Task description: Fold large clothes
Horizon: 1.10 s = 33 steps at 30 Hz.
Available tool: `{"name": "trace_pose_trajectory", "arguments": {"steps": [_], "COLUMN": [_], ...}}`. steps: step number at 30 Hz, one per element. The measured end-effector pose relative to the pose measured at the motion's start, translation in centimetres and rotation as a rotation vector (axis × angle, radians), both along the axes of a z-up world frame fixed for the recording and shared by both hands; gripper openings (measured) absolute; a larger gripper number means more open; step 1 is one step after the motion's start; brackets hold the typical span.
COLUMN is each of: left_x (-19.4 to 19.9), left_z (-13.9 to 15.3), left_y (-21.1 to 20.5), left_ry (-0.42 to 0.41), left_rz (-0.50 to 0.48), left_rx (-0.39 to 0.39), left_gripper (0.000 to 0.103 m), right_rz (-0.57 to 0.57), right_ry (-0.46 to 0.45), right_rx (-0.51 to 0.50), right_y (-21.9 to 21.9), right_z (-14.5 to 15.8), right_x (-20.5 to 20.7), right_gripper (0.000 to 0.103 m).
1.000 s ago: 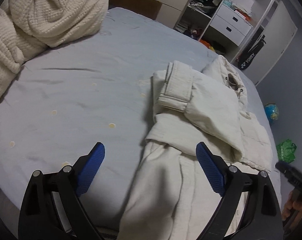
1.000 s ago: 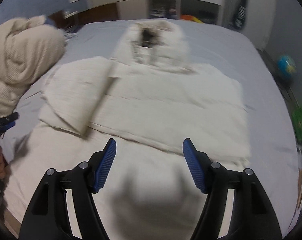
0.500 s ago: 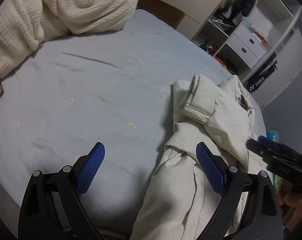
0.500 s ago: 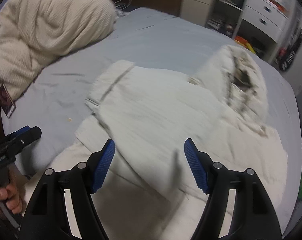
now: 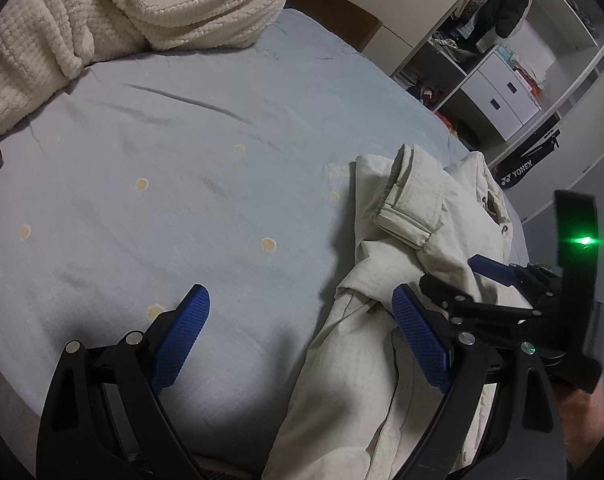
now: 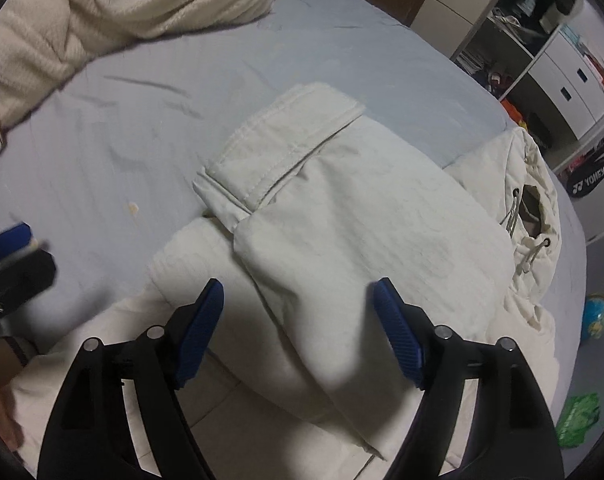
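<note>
A cream hooded jacket [image 6: 361, 216] lies on the light blue bed sheet [image 6: 182, 92], one sleeve folded across its body with the cuff [image 6: 278, 144] at the left. The hood [image 6: 529, 200] lies at the right. My right gripper [image 6: 298, 328] is open and empty, hovering over the folded sleeve. My left gripper [image 5: 302, 340] is open and empty above the jacket's left edge [image 5: 353, 360] and the sheet. The right gripper [image 5: 497, 304] shows at the right of the left wrist view, over the jacket.
A cream knitted blanket [image 5: 142, 12] is heaped at the bed's far left. White shelves and drawers [image 5: 501, 92] and a black racket bag [image 5: 529, 160] stand beyond the bed. A globe ball [image 6: 595, 316] and a green bag [image 6: 577, 420] lie on the floor at the right.
Both grippers have swung left and come closer together. The right gripper now hangs over the folded sleeve and appears in the left wrist view. The jacket has not moved.
</note>
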<state>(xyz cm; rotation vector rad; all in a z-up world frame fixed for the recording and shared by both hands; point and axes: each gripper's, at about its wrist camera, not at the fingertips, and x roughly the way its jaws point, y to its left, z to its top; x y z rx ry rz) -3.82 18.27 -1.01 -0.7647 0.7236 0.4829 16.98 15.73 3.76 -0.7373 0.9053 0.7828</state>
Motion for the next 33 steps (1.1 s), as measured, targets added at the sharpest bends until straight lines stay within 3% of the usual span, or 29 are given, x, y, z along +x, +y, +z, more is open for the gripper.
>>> {"name": "trace_pose_trajectory", "arguments": {"steps": [3, 4, 5, 8, 11, 17, 22, 25, 28, 30, 32, 33], "left_x": [0.1, 0.1, 0.1, 0.1, 0.1, -0.1, -0.2, 0.0, 0.0, 0.1, 0.1, 0.0], "left_z": [0.0, 0.0, 0.0, 0.0, 0.1, 0.1, 0.1, 0.1, 0.1, 0.2, 0.1, 0.2], "left_y": [0.0, 0.0, 0.0, -0.1, -0.2, -0.3, -0.5, -0.5, -0.5, -0.5, -0.5, -0.5], "left_ry": [0.007, 0.009, 0.011, 0.016, 0.02, 0.025, 0.031, 0.038, 0.037, 0.04, 0.038, 0.037], "left_rz": [-0.002, -0.003, -0.003, -0.004, -0.006, -0.003, -0.005, -0.006, -0.004, -0.003, 0.0, 0.001], "left_rx": [0.004, 0.005, 0.007, 0.01, 0.017, 0.025, 0.033, 0.035, 0.033, 0.032, 0.03, 0.028], "left_gripper": [0.089, 0.089, 0.089, 0.089, 0.089, 0.091, 0.092, 0.092, 0.092, 0.092, 0.092, 0.092], "right_rz": [-0.007, -0.013, -0.021, -0.044, -0.076, -0.19, -0.391, -0.449, -0.436, -0.397, -0.364, -0.342], "right_ry": [-0.003, 0.001, -0.001, 0.048, 0.066, 0.069, 0.13, 0.166, 0.178, 0.176, 0.173, 0.167], "right_rx": [0.009, 0.027, 0.04, 0.099, 0.152, 0.294, 0.444, 0.451, 0.425, 0.407, 0.398, 0.393], "right_y": [-0.5, -0.8, -1.1, -2.6, -4.3, -9.7, -17.8, -20.7, -21.3, -20.1, -18.7, -17.6], "right_z": [-0.5, -0.3, -0.1, 1.0, 2.3, 5.5, 6.7, 5.8, 5.1, 4.9, 4.9, 4.9], "right_x": [0.5, 0.7, 0.9, 1.8, 2.8, 5.3, 8.6, 9.7, 9.3, 8.7, 8.2, 7.7], "right_gripper": [0.073, 0.066, 0.051, 0.028, 0.019, 0.012, 0.012, 0.012, 0.013, 0.022, 0.04, 0.044]}}
